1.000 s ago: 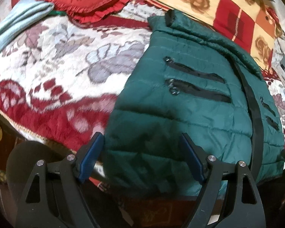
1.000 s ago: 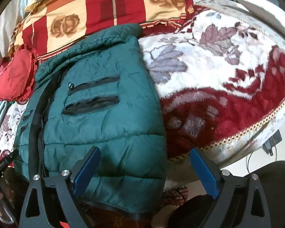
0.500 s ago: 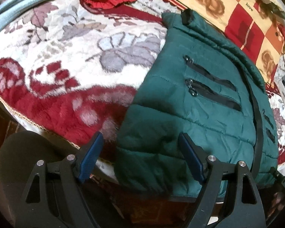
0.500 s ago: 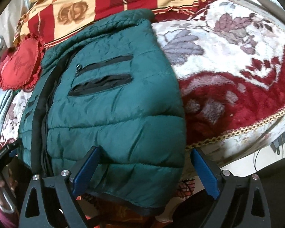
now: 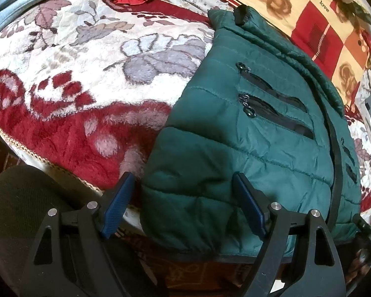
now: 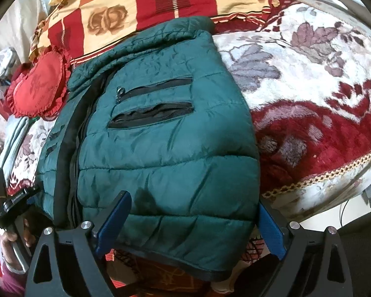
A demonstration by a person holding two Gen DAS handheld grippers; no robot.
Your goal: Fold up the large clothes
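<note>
The left gripper (image 5: 183, 198) and right gripper (image 6: 193, 219) stood released, the green jacket's (image 6: 165, 136) hem corners lying between their spread jaws.

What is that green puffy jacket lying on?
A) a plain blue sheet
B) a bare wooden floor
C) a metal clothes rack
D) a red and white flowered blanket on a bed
D: the green jacket lies flat on the flowered blanket, its bottom hem hanging over the bed's near edge.
</note>
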